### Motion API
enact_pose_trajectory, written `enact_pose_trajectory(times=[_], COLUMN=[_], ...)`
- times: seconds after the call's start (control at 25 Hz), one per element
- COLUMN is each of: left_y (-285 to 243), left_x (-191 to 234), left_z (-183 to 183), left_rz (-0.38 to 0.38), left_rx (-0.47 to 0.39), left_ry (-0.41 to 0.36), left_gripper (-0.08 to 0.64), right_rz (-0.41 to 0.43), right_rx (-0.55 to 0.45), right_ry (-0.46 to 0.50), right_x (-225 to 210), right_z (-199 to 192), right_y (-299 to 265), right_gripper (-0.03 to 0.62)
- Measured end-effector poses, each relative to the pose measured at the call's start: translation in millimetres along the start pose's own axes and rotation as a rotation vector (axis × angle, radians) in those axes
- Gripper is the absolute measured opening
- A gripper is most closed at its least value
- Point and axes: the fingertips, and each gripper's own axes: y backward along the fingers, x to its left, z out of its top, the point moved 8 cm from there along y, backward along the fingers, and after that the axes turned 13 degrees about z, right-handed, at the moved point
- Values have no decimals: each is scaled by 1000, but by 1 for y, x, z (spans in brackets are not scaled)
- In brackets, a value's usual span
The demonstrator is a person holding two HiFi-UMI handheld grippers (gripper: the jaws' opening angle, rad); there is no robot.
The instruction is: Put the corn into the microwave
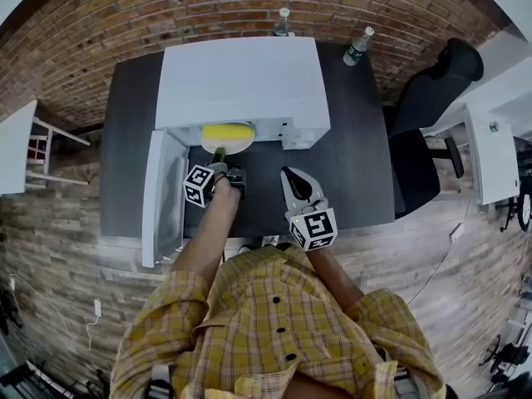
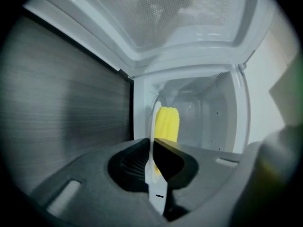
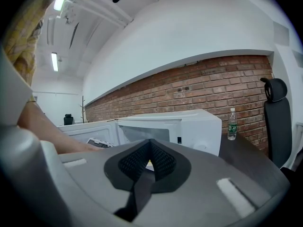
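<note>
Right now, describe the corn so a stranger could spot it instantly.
Find the white microwave on the dark table, its door swung open to the left. At its mouth the left gripper holds a white plate by the rim; the corn lies on it, bright yellow where everything around is white.

Dark table (image 1: pixel 357 156) stood against a brick wall (image 1: pixel 100 32). White microwave (image 1: pixel 241 81) sat on it at the back, left of centre, its door (image 1: pixel 162 198) swung open at the front left. One water bottle (image 1: pixel 283 22) stood upright behind the microwave. A second bottle (image 1: pixel 357 46) stood near the microwave's right rear corner, apart from it.
</note>
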Motion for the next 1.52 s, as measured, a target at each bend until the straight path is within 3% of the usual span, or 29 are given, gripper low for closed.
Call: enact_pose_trajectory(times=[1.0,1.12,1.52], left_y=[-27,-29,-39], left_x=[-17,-12,-10], left_z=[0,-1,1], left_rz=[35,50,59], left_rx=[-44,-51,-31], left_ry=[-6,17,30], left_gripper=[28,98,130], right_rz=[31,37,36], right_rx=[17,16,28], right_ry=[-49,-64,-55], right_x=[-10,-9,-9], right_z=[-4,-3,-2], right_y=[-5,-5,-4], right_gripper=[3,3,3])
